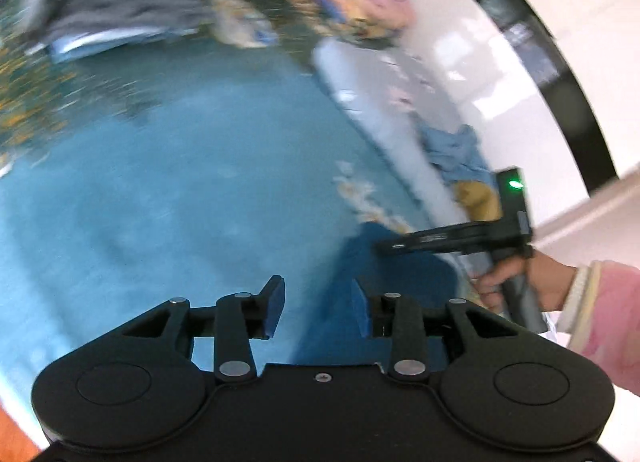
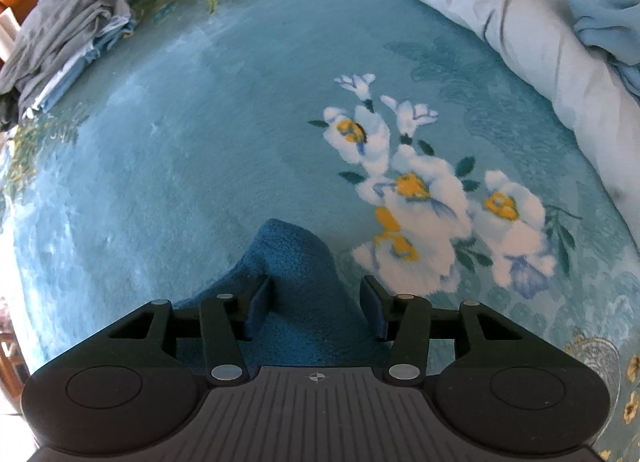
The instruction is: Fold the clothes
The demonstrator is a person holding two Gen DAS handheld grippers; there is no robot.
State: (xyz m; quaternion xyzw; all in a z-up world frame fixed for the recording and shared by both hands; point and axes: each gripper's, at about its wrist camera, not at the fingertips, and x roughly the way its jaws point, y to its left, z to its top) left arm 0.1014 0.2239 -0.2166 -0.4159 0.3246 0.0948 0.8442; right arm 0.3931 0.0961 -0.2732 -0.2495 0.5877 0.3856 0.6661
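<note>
left gripper (image 1: 316, 304) jaws apart, nothing between, above teal blanket (image 1: 160, 189). right gripper (image 2: 316, 302) jaws spread, pads clear of dark blue fleece garment (image 2: 292, 262) lying between them on blanket beside white flower print (image 2: 420, 201).

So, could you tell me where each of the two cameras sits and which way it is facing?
Left wrist: on the left gripper, raised and looking obliquely across the teal blanket; shows its own open fingers, the right gripper and the right hand.
Right wrist: on the right gripper, looking steeply down at the dark blue cloth between its open fingers.
Shared: blanket, dark blue cloth, grey clothes pile, rolled quilt.
</note>
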